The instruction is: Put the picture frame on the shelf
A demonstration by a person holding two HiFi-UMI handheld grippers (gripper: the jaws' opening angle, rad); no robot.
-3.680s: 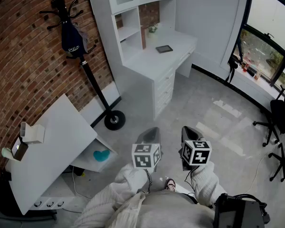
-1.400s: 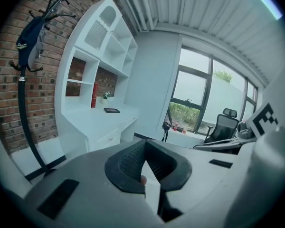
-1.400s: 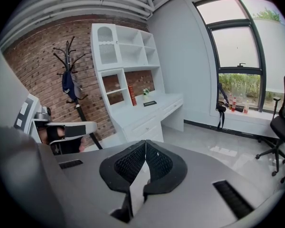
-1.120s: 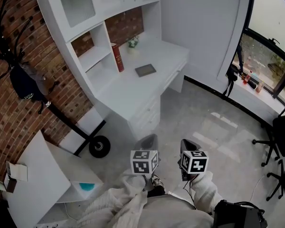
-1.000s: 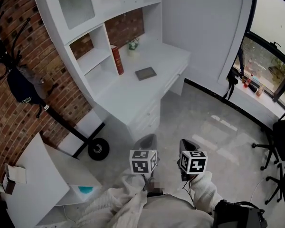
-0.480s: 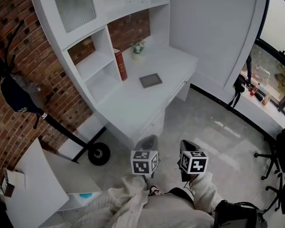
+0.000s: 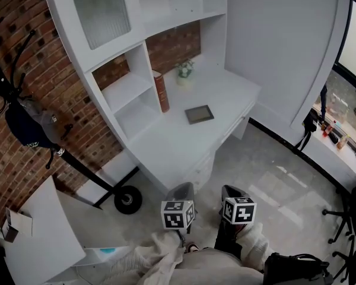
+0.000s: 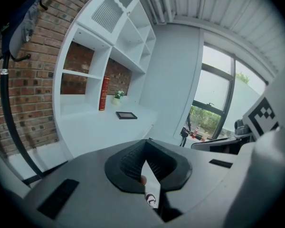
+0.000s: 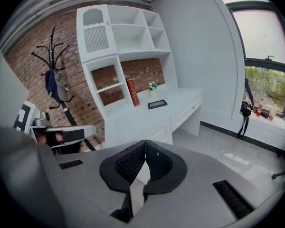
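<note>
Approach step, I judge: left gripper (image 7: 184, 189) and right gripper (image 7: 231, 190) both pinched together on nothing, well apart from the picture frame (image 7: 199, 114) lying flat on the desk (image 7: 166, 150) near the red book (image 7: 161, 91); next I must close in and open the jaws at its edge.

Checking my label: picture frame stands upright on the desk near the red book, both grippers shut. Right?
No. The picture frame lies flat on the desk, not upright; the head view shows it. It is near the red book, and the left gripper and right gripper are both shut.
</note>
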